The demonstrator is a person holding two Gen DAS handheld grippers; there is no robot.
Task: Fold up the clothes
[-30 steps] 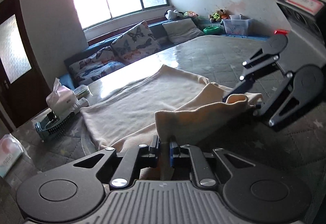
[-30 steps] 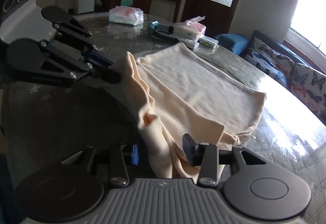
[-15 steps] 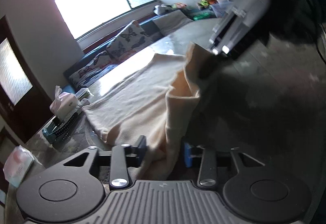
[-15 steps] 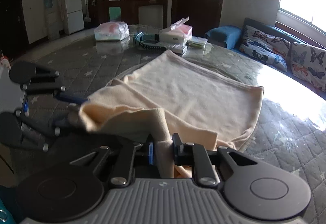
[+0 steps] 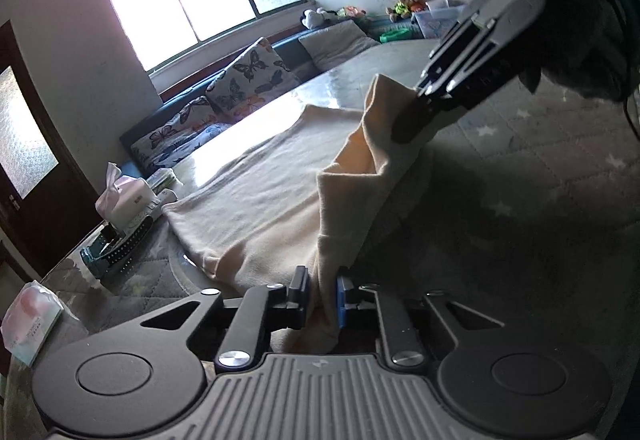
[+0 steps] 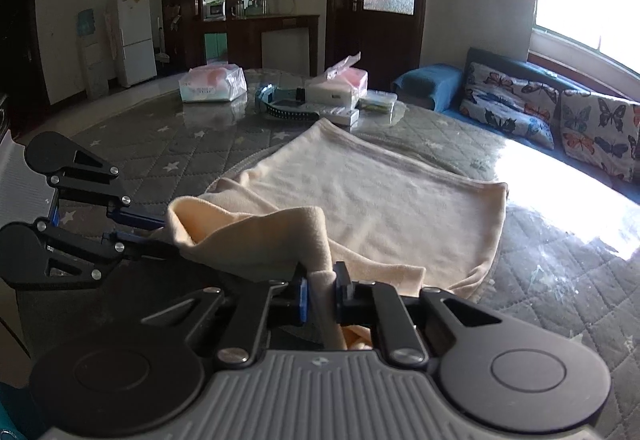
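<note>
Both the left gripper [image 5: 322, 294] and the right gripper [image 6: 322, 294] pinch the cream garment [image 6: 360, 195], its near edge lifted between them.

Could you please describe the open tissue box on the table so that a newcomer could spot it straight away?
Start at the cream garment spread on the grey quilted table and follow it to its far corner. In the clutter just beyond stands the tissue box. Unlike the sealed plastic tissue pack to its left, its lid is flipped up, showing pink inside.
</note>
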